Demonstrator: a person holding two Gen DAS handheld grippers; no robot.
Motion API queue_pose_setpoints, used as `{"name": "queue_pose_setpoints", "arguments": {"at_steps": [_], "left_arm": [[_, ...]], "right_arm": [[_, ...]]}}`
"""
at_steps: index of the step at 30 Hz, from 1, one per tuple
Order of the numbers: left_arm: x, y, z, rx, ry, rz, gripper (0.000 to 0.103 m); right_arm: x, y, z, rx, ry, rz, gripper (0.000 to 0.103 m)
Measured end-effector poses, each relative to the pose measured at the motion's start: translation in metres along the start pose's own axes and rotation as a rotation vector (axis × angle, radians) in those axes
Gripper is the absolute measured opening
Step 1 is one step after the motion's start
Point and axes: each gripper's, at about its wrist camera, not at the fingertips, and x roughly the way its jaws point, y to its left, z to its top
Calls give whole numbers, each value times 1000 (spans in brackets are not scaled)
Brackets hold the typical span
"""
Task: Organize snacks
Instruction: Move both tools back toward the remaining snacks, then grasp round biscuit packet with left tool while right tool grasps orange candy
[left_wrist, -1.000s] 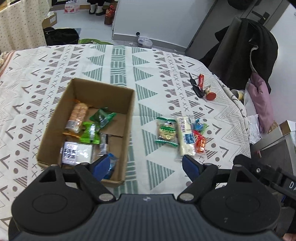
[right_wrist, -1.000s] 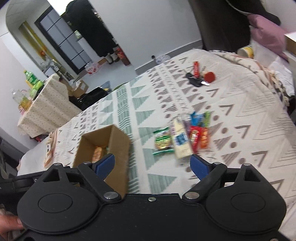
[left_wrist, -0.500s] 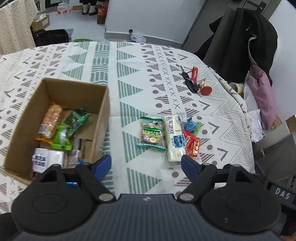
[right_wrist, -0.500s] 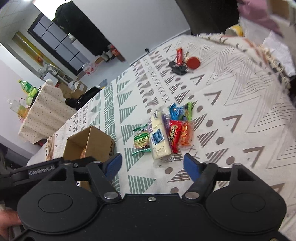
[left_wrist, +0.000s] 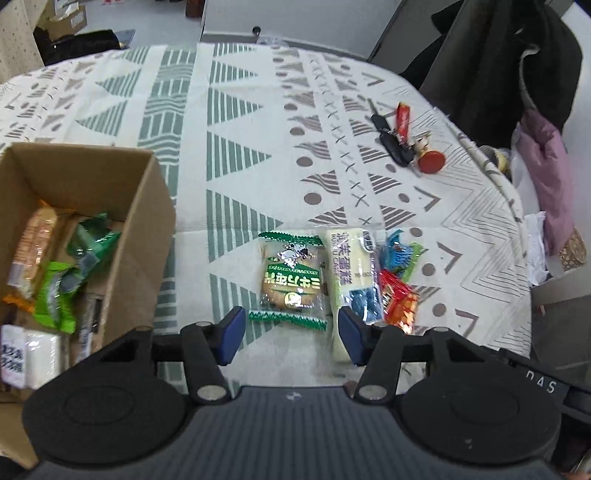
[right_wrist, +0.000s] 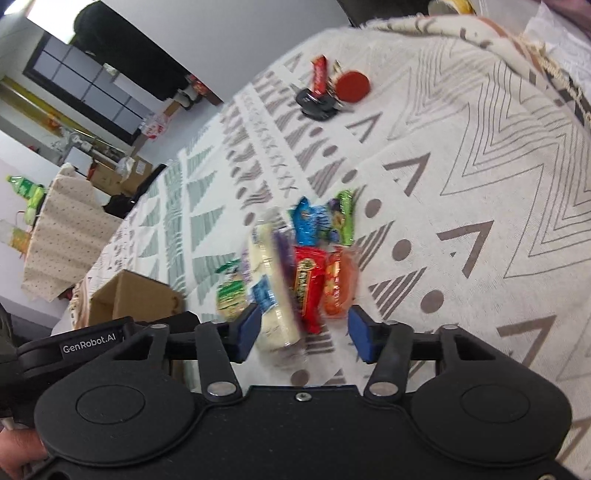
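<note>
Your left gripper (left_wrist: 290, 330) hung with jaws apart, the green-edged cookie packet (left_wrist: 290, 278) lying just ahead between them, long axis pointing away. Your right gripper (right_wrist: 303, 330), also spread, faced the long pale cake bar (right_wrist: 271, 288) and crinkly red wrappers (right_wrist: 308, 286). The cardboard box (left_wrist: 144, 236) sat leftward.

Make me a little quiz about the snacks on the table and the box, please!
1. True or false: the cardboard box already has snacks inside.
2. Which snack lies between the left gripper fingers' line of sight? A) green-and-white biscuit packet B) key bunch C) a banana
3. Fill in: the red snack packet lies just ahead of the ____ gripper.

Key: 1 true. 2 A. 3 right.
</note>
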Motion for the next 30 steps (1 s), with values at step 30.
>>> {"name": "queue_pose_setpoints", "arguments": {"at_steps": [30], "left_arm": [[70,-6,22,2,96,56,48]], "right_arm": [[35,-11,16,24,70,-125,18]]}}
